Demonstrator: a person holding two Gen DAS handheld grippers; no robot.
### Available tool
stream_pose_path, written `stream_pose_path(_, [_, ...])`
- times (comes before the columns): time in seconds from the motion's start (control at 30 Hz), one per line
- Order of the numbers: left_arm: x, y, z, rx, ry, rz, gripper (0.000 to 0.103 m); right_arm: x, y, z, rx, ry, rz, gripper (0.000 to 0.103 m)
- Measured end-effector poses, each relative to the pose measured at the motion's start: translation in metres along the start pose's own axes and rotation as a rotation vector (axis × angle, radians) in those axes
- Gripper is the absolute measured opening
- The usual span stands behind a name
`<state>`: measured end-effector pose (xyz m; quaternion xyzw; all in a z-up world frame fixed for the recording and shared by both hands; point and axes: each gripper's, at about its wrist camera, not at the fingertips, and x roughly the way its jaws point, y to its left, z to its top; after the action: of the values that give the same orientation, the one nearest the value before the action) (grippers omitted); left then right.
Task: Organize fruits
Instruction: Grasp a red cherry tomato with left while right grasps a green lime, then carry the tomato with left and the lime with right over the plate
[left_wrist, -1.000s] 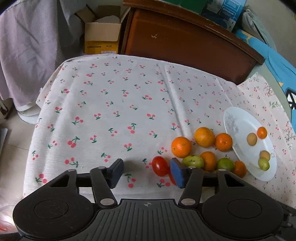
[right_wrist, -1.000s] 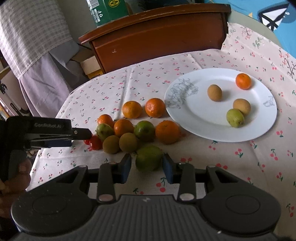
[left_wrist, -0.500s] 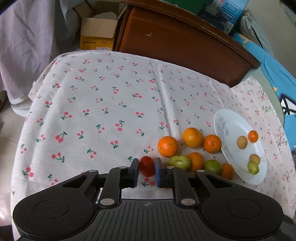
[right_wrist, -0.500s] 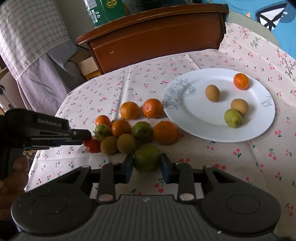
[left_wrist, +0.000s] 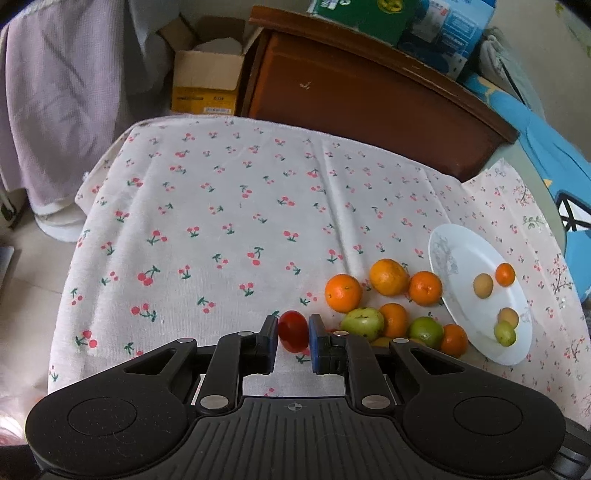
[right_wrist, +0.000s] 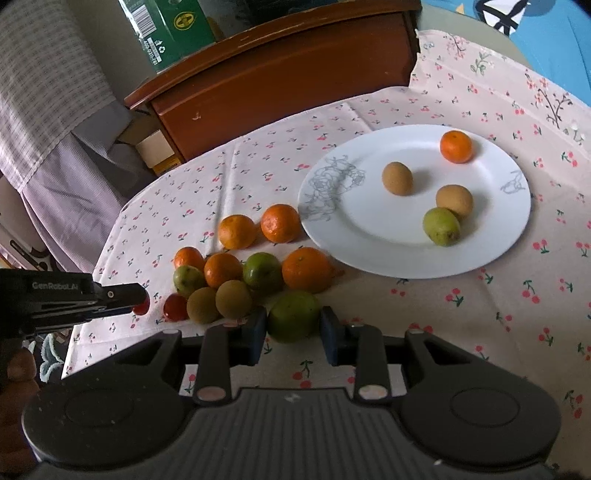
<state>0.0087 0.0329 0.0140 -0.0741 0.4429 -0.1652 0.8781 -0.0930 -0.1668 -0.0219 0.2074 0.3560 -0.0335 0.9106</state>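
My left gripper (left_wrist: 293, 334) is shut on a small red tomato (left_wrist: 293, 331) and holds it just above the cherry-print cloth, left of the fruit pile. It shows from the side in the right wrist view (right_wrist: 142, 301). My right gripper (right_wrist: 293, 328) is shut on a green citrus fruit (right_wrist: 293, 315) at the near edge of the pile. The pile holds several oranges (right_wrist: 306, 269), green fruits (right_wrist: 263, 270), brown kiwis (right_wrist: 233, 298) and a second red tomato (right_wrist: 174, 307). A white plate (right_wrist: 369, 236) to the right holds an orange, two brown fruits and a green fruit.
A brown wooden headboard (left_wrist: 369, 99) stands behind the table with boxes on top. A cardboard box (left_wrist: 207, 79) sits on the floor at the back left. The tablecloth (left_wrist: 221, 221) drops off at the left and near edges.
My left gripper closed on the red tomato and lifted it slightly. My right gripper stayed shut on the green citrus and lifted it a little.
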Motion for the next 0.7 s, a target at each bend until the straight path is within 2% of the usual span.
stream_pose_path(0.23, [-0.009, -0.009, 0.002, 0.041, -0.046, 0.012, 0.015, -0.004, 0.001, 0.004, 0.005, -0.012, 0.023, 0.031])
stream_pose_path(0.7, [-0.020, -0.038, 0.006, 0.093, -0.097, -0.022, 0.015, -0.024, -0.005, 0.018, 0.027, -0.088, 0.032, 0.031])
